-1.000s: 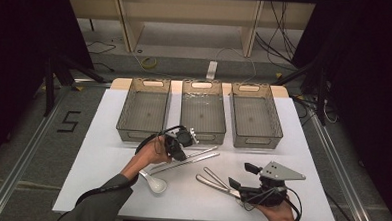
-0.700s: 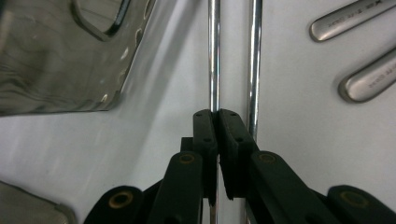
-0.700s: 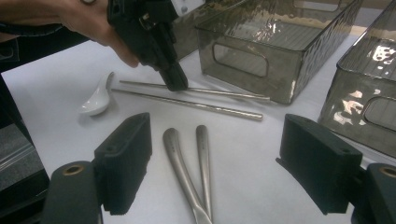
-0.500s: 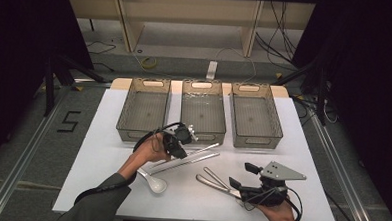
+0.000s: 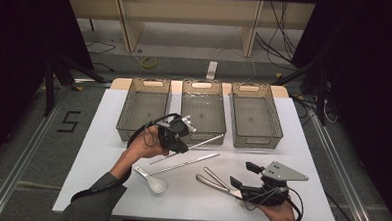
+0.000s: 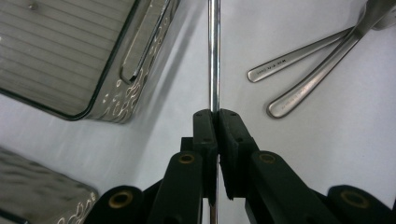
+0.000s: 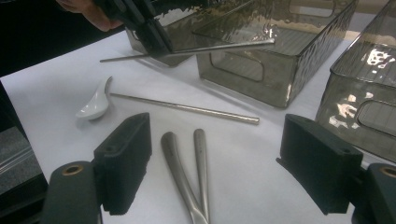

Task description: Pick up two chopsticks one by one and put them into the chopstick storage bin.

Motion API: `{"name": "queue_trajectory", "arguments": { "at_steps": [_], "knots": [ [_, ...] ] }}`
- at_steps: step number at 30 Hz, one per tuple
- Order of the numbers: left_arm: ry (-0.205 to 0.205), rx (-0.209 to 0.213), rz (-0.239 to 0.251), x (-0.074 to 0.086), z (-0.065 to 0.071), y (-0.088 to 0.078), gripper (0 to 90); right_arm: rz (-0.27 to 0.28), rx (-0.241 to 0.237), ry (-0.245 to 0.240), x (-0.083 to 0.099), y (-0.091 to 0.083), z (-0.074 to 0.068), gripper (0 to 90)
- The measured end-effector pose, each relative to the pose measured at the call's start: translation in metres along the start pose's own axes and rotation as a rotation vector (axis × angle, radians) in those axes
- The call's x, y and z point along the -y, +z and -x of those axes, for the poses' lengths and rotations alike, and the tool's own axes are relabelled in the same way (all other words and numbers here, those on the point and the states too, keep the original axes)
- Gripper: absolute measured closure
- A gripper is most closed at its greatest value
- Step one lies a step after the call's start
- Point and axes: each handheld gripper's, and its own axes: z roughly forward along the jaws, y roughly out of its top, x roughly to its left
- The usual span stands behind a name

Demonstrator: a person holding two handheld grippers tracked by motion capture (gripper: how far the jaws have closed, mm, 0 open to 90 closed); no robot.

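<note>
Left hand-held gripper [image 5: 182, 138] lifted 1 chopstick [image 5: 205, 140]; 3 bins [image 5: 254, 115].

High view looked down from above on the white table [image 5: 107, 151] — both gripper views sat low and close. All three shared the metal rod [image 5: 205, 141] [image 6: 214, 51] [image 7: 219, 47].
</note>
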Motion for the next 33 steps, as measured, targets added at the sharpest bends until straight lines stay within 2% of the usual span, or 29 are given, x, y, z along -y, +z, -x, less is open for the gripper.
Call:
{"name": "queue_trajectory", "arguments": {
  "at_steps": [9,17,20,25,30,33],
  "knots": [
    [-0.053,-0.004,0.065,0.007,-0.008,-0.021,85.4,-0.001,0.000,-0.001,0.000,0.000,0.000,25.8],
    [-0.100,-0.052,0.133,0.013,-0.015,-0.039,85.4,0.002,-0.004,-0.005,0.000,-0.001,-0.001,25.7],
    [-0.128,-0.077,0.159,0.012,-0.015,-0.040,85.4,-0.001,-0.003,-0.006,0.000,0.000,-0.001,25.7],
    [-0.153,-0.105,0.189,0.011,-0.019,-0.044,85.4,0.001,0.000,-0.004,0.000,-0.001,-0.001,25.7],
    [-0.190,-0.140,0.235,0.012,-0.027,-0.053,85.4,-0.001,0.004,-0.001,0.001,0.000,0.000,25.8],
    [-0.215,-0.166,0.244,0.014,-0.036,-0.055,85.4,-0.001,0.003,0.000,0.001,0.000,0.000,25.8]
  ]
}}
